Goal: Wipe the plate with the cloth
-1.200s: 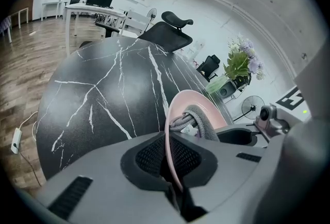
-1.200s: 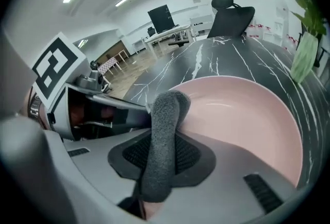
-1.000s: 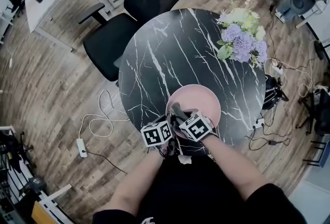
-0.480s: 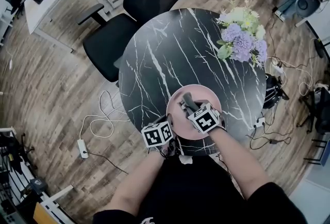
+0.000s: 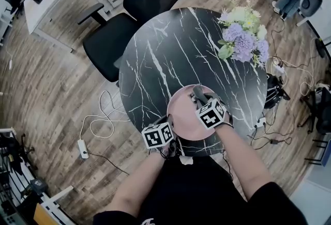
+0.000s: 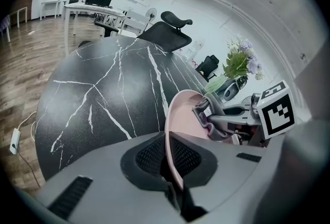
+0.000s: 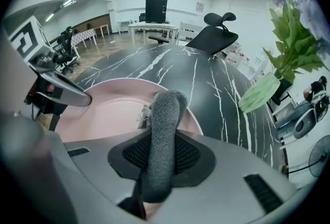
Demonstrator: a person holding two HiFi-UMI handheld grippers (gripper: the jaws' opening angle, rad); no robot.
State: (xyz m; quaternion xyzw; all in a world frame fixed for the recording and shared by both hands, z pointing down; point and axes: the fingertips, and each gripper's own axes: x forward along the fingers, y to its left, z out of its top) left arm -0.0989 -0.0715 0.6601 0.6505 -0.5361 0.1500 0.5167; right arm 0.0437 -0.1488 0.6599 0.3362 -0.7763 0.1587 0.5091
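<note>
- The left gripper (image 6: pixel 169 160) is clamped on the near rim of the plate (image 5: pixel 182 111) — jaws narrow, one pad on each face of the edge.
- The pink plate sits on the table (image 5: pixel 165 53), at its near edge.
- The right gripper (image 7: pixel 161 152) pinches a grey cloth (image 7: pixel 164 115); the cloth's end lies against the plate's far-right inside.
- Beyond the plate, to the right, stand flowers (image 5: pixel 243 38).
- Farther off — past the plate and the table's far side — is a chair (image 5: pixel 139 6).

The table (image 5: pixel 170 48) has a black marble look, white-veined and slightly glossy. The pink plate (image 5: pixel 181 109) is smooth and matt — the grey cloth (image 7: pixel 164 115) looks fuzzy.
</note>
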